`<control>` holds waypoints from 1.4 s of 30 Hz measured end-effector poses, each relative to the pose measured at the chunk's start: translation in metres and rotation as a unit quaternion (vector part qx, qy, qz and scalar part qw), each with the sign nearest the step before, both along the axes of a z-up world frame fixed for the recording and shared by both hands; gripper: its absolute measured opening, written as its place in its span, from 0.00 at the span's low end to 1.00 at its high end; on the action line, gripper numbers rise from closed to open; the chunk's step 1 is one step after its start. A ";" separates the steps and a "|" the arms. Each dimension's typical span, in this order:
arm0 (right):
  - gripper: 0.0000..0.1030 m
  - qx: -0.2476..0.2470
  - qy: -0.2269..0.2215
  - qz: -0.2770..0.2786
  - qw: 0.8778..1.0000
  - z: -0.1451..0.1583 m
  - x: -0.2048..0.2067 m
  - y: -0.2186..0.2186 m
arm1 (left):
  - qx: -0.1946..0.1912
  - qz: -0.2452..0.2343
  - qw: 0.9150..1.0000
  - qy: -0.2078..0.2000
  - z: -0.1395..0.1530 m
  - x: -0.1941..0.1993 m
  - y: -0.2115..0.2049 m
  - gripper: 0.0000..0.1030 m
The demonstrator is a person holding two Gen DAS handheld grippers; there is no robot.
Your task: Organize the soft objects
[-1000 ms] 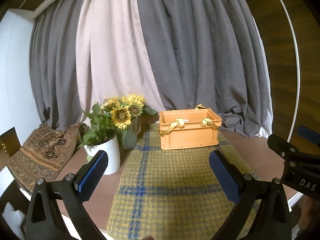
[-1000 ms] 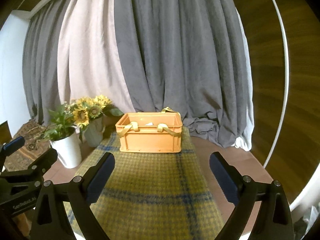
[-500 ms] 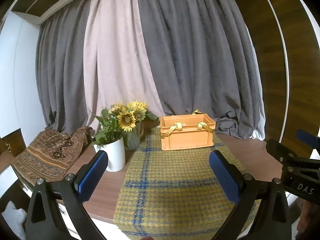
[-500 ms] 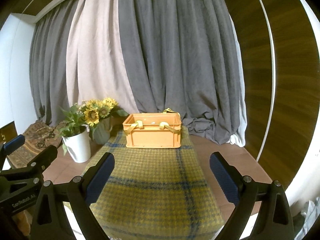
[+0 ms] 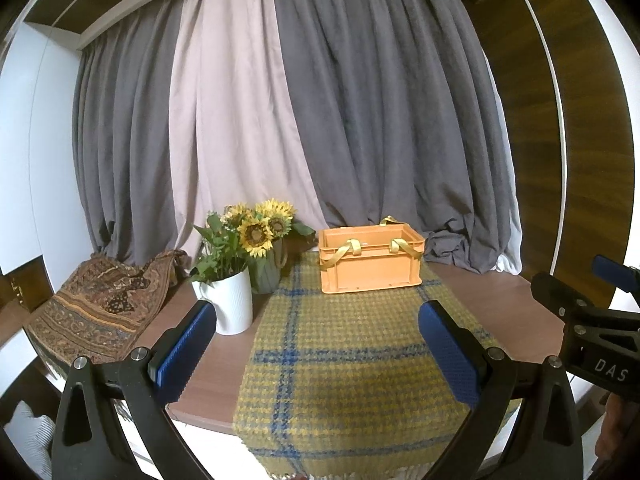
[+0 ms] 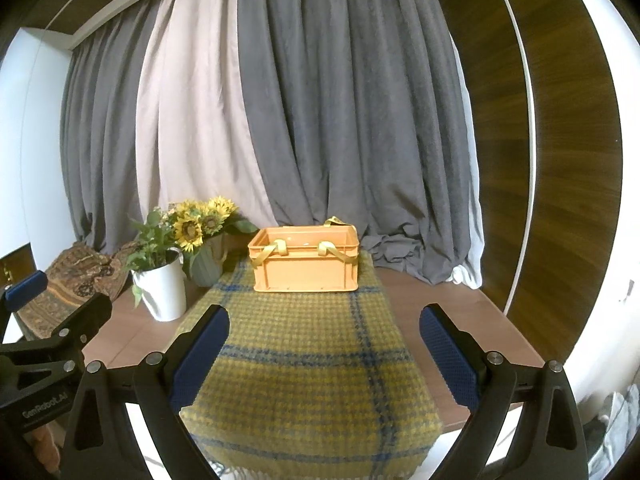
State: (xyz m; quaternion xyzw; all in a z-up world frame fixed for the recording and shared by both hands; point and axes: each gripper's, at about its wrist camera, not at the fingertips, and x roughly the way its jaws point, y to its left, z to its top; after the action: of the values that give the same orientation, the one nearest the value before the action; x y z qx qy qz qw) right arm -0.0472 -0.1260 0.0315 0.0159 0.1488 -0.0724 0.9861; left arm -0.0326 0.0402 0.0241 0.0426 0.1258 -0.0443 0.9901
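An orange plastic crate (image 5: 370, 262) stands at the far end of a yellow-and-blue plaid blanket (image 5: 344, 360) on the brown table; yellow straps (image 5: 340, 254) hang over its front rim. It also shows in the right wrist view (image 6: 306, 260) on the blanket (image 6: 308, 372). My left gripper (image 5: 318, 354) is open and empty, held above the blanket's near end. My right gripper (image 6: 324, 356) is open and empty, beside the left one. The crate's contents are mostly hidden.
A white pot of greenery (image 5: 226, 296) and a grey-green vase of sunflowers (image 5: 266, 264) stand left of the crate. A patterned brown cloth (image 5: 96, 308) lies at the far left. Grey and beige curtains (image 5: 320, 120) hang behind. The table's near edge (image 5: 200, 420) is below the grippers.
Both grippers have drawn back and up from the crate, so more of the table and blanket shows. Both stayed open and empty.
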 end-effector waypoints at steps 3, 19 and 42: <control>0.94 -0.001 -0.002 0.000 1.000 0.000 -0.002 0.000 | 0.000 -0.001 1.000 -0.001 0.000 -0.001 0.001 1.00; 0.94 -0.006 -0.006 0.004 1.000 0.003 -0.009 0.002 | -0.007 -0.002 1.000 0.001 0.002 -0.006 0.001 1.00; 0.94 -0.006 -0.004 0.005 1.000 0.003 -0.008 0.003 | -0.005 -0.005 1.000 0.002 0.003 -0.002 0.003 1.00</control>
State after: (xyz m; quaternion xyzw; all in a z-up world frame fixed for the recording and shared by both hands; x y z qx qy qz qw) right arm -0.0550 -0.1230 0.0342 0.0097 0.1445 -0.0678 0.9871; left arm -0.0346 0.0434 0.0271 0.0381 0.1277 -0.0503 0.9898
